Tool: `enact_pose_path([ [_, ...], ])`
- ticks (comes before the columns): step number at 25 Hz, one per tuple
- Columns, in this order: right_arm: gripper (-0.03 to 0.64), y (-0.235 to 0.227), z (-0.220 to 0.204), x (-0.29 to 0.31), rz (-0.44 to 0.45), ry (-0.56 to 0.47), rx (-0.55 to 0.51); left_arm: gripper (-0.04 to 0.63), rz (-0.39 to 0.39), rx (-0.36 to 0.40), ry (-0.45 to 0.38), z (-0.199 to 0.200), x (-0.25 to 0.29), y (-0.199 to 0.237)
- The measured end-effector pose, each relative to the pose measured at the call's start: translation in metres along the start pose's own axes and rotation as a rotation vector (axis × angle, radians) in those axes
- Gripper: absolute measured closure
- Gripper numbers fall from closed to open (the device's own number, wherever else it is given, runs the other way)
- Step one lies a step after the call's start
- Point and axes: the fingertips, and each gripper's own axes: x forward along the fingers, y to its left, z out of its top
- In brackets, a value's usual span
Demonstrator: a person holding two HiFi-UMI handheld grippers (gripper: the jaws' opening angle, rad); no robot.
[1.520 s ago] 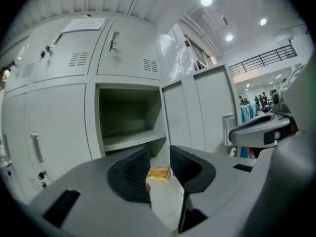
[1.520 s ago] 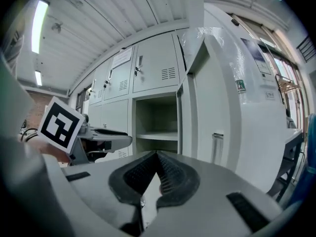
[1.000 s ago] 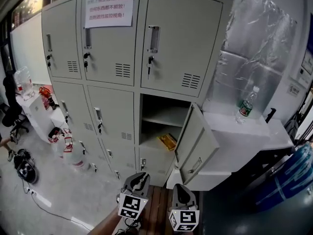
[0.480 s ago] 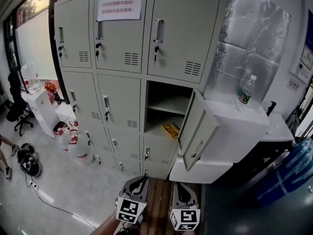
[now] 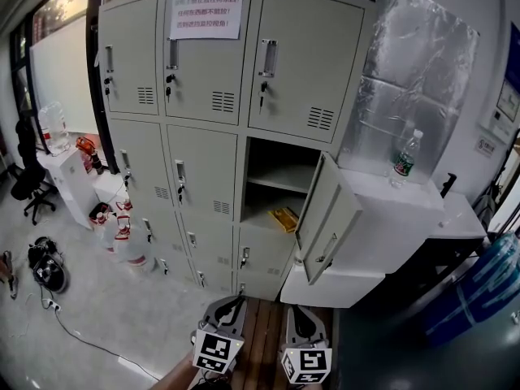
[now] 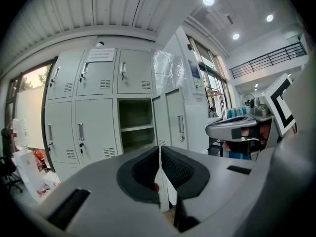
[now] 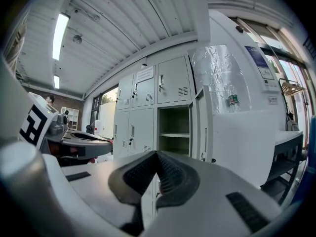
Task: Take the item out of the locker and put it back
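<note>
Approach stage: left gripper (image 5: 231, 303) and right gripper (image 5: 298, 315), both closed and empty, sit near, well short of the far open locker (image 5: 280, 159) whose lower shelf holds the yellow item (image 5: 283, 218); next move, judged: advance, part jaws.

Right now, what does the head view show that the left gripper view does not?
Head view only: the yellow item inside the open locker, and a bottle on the white counter. Left gripper view only: ceiling lights and an upper railing. Both: the open locker with its door ajar, the paper notice, and the left gripper, its tongs shut.
</note>
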Motion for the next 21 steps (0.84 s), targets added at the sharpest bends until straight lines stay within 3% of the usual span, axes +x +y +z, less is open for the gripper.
enact_pose_path([
  [21,0.600,-0.0062,-0.0025,-0.0005,0.004,0.009,-0.006,0.561,0.010,-0.004,0.003,0.0027,0.0043,-0.0040],
])
